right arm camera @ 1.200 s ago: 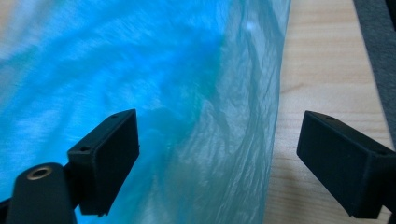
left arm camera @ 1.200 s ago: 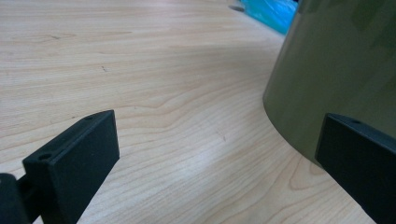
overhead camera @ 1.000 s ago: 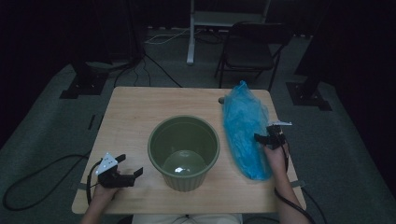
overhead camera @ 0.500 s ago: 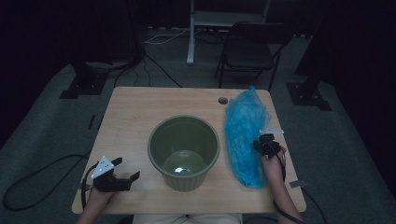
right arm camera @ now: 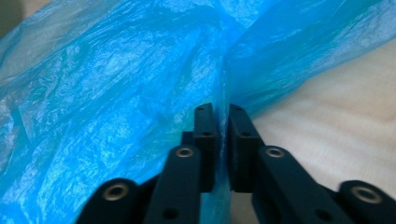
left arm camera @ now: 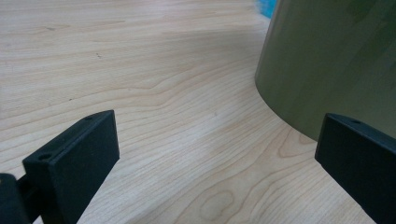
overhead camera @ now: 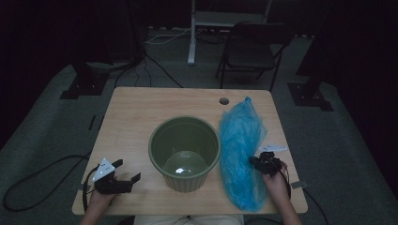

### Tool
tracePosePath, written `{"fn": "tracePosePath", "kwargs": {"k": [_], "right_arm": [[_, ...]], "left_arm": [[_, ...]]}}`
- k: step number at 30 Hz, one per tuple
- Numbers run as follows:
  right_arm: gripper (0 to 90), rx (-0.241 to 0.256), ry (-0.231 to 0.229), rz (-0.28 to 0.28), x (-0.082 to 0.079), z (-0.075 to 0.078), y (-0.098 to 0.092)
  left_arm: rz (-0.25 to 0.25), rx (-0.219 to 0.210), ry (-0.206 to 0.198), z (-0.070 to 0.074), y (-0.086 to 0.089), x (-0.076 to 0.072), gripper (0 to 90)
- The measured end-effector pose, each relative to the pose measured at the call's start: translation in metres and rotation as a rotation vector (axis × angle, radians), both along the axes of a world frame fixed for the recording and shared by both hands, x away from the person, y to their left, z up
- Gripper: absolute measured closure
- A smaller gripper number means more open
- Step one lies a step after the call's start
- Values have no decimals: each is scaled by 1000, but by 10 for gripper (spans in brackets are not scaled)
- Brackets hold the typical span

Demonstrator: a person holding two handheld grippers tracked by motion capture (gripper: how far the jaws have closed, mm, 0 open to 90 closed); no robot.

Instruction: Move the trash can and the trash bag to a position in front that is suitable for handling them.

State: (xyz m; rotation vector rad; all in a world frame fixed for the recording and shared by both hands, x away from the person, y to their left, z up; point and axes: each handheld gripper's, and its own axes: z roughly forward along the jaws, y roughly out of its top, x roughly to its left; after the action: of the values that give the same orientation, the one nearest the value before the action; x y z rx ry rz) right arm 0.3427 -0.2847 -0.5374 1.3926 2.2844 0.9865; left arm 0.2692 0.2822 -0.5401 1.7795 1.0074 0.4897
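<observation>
A green plastic bin stands upright in the middle of the wooden table, and its wall fills the right of the left gripper view. A long blue plastic bag lies flat to the right of the bin. My right gripper is at the bag's right edge, shut on a fold of the blue film, which runs up between its two pads. My left gripper rests near the table's front left corner, open, with bare wood between its jaws.
A round cable hole sits near the table's far edge. A folding chair and a white stand leg are behind the table. Cables trail over the floor at the left.
My right gripper has drawn back toward the front edge, pulling the blue bag with it. My left gripper has shifted slightly left and nearer the front edge.
</observation>
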Motion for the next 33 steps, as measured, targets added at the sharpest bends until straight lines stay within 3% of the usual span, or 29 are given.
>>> {"fn": "tracePosePath", "kwargs": {"k": [7,10,13,17,21,25,27,28,33], "right_arm": [[723,43,30,-11,-30,6,-13],[531,46,27,-38,-35,7,-19],[426,48,14,-81,-31,9,-28],[319,65,-20,-148,-11,19,-40],[271,91,-24,-189,24,28,-47],[250,85,27,-242,64,21,-45],[250,77,36,-248,70,19,-44],[250,74,56,-258,82,13,-41],[251,63,77,-276,96,4,-30]], "left_arm": [[4,-9,-7,0,0,-1,3],[2,-7,-12,0,0,-1,3],[5,-9,-19,1,-1,0,3],[7,-6,-24,1,-2,0,3],[-2,0,-23,0,-4,0,3],[-8,13,-26,0,-6,-1,3],[-9,11,-24,0,-6,-1,3],[-6,9,-24,0,-5,-2,3],[-6,5,-22,0,-6,-2,3]]}}
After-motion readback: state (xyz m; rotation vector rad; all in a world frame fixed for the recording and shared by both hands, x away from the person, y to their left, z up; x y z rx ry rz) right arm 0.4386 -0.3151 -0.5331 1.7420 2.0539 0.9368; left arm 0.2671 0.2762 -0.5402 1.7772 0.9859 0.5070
